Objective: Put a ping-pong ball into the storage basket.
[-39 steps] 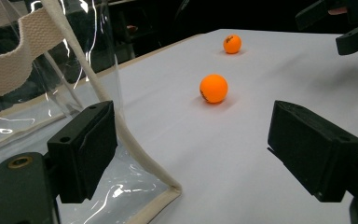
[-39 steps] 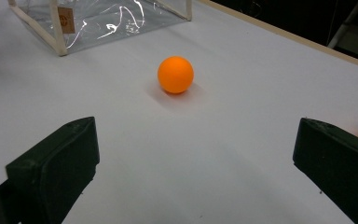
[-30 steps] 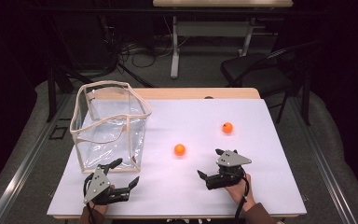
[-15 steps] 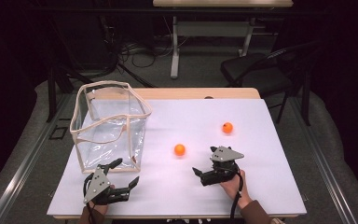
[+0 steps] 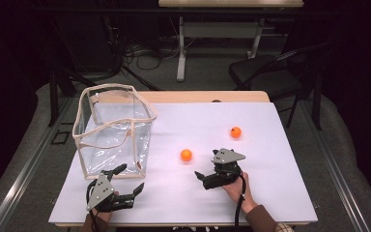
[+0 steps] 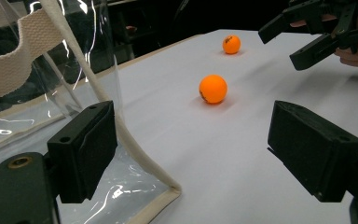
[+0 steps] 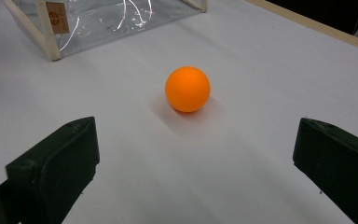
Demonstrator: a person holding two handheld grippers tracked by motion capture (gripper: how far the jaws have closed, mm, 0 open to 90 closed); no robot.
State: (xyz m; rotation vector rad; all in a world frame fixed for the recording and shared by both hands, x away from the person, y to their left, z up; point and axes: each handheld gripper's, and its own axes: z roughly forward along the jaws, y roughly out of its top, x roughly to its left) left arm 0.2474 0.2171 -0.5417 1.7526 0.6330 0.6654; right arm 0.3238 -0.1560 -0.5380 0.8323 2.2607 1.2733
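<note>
Centrally on the white tabletop (image 5: pixel 270 193) an orange ball (image 5: pixel 186 155) is seen lying free, touched by neither gripper. A second orange ball (image 5: pixel 235 132) is found farther back and to the right, well apart from the first. At the left of the tabletop a clear plastic bag (image 5: pixel 113 133) with cream fabric trim is stood upright, its mouth open to the top; nothing can be made out inside it.

The right gripper (image 5: pixel 211 180) is held low over the tabletop just in front and to the right of the nearer ball, pointed leftward toward it, with a hand (image 5: pixel 234 189) wrapped around its rear. Its jaws are spread wide and grip nothing; in the right gripper view the ball (image 7: pixel 188 88) is framed ahead of and between the two jaws, near but not touched, with the bag's lower edge (image 7: pixel 51 32) beyond it.

The left gripper (image 5: pixel 125 186) is kept near the front left edge of the tabletop, just in front of the bag. Its jaws are likewise parted and empty. In the left gripper view one jaw is seen beside the bag's trimmed corner (image 6: pixel 172 189), though contact cannot be judged, and both balls are seen farther off, the nearer (image 6: pixel 213 88) and the farther (image 6: pixel 231 44), with the right gripper (image 6: pixel 303 39) at the upper right.
</note>
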